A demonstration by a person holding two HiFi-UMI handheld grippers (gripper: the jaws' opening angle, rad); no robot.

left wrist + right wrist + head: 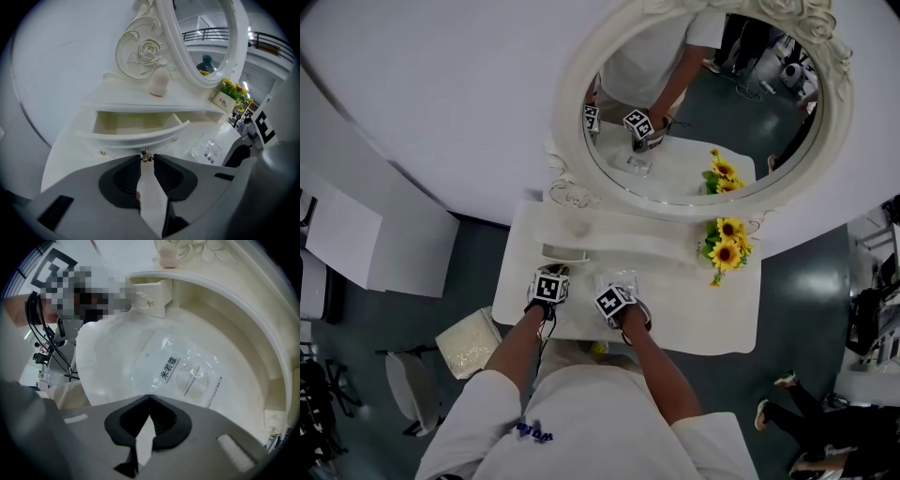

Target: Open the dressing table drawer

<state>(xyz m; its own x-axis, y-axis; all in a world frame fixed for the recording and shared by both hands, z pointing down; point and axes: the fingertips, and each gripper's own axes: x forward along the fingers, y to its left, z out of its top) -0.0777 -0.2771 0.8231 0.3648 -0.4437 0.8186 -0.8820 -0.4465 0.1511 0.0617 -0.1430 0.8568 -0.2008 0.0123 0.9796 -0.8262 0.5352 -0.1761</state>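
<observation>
The white dressing table (722,309) has a small curved drawer (565,253) that stands pulled out at its left. In the left gripper view the drawer (136,123) shows an empty cream inside. My left gripper (146,157) is shut on the drawer's small brass knob (146,155), which sits pinched between the tips. In the head view the left gripper (546,289) sits at the table's front left. My right gripper (149,396) is shut with nothing in it and points down over a clear plastic pouch (180,371). It is beside the left one (614,302).
An oval mirror (703,103) in an ornate white frame stands at the back. Sunflowers (727,239) sit at the table's right. A pale egg-shaped ornament (158,84) rests on the shelf above the drawer. A cushioned stool (469,342) is on the floor at the left.
</observation>
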